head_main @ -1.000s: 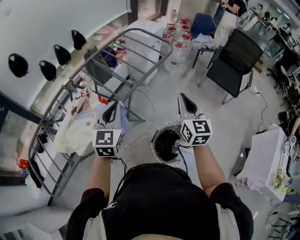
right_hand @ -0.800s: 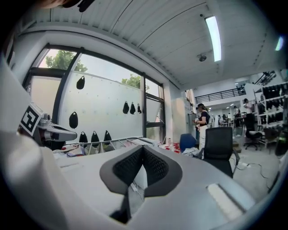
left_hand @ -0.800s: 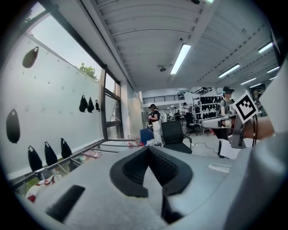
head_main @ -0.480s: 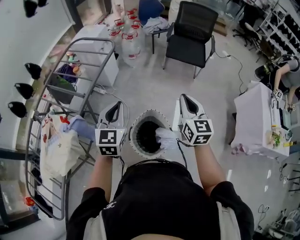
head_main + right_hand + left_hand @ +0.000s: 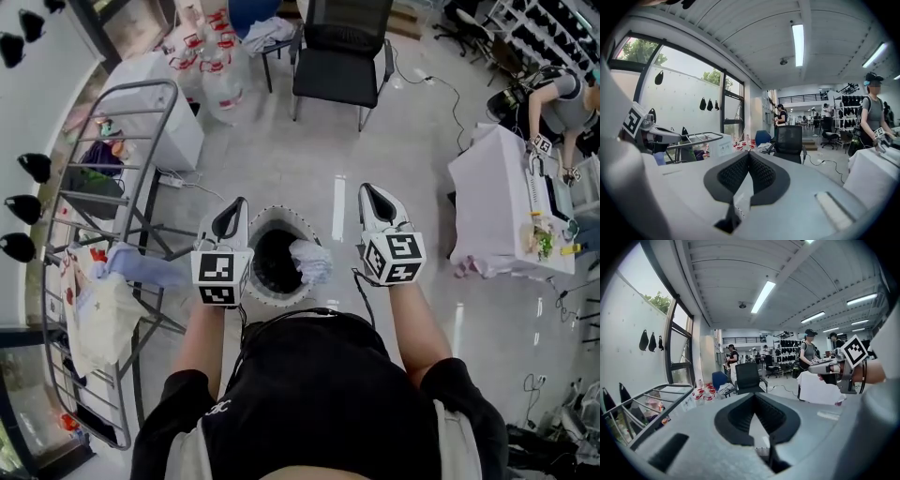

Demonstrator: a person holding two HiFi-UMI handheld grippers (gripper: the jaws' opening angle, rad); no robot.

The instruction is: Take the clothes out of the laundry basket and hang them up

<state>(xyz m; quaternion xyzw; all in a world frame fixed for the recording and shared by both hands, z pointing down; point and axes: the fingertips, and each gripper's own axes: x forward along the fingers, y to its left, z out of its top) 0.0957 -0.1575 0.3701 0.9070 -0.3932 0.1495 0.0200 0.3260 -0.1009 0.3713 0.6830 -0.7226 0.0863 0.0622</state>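
White laundry basket: one, on the floor just ahead of me, between my two grippers, its dark inside showing.
Clothes at the basket: one white garment, bunched over the rim on my right side.
Left gripper: jaws together with nothing between them. From the head view it sits at the basket's left edge.
Right gripper: jaws pressed together too, and empty. It is just right of the basket and apart from the white garment.
Drying rack: one, grey metal, to my left.
Clothes on the rack: two that I can count, one pale blue and one cream.
Chair: one black office chair, beyond the basket.
Desk: one, white-covered, at my right, with one person bent over it.
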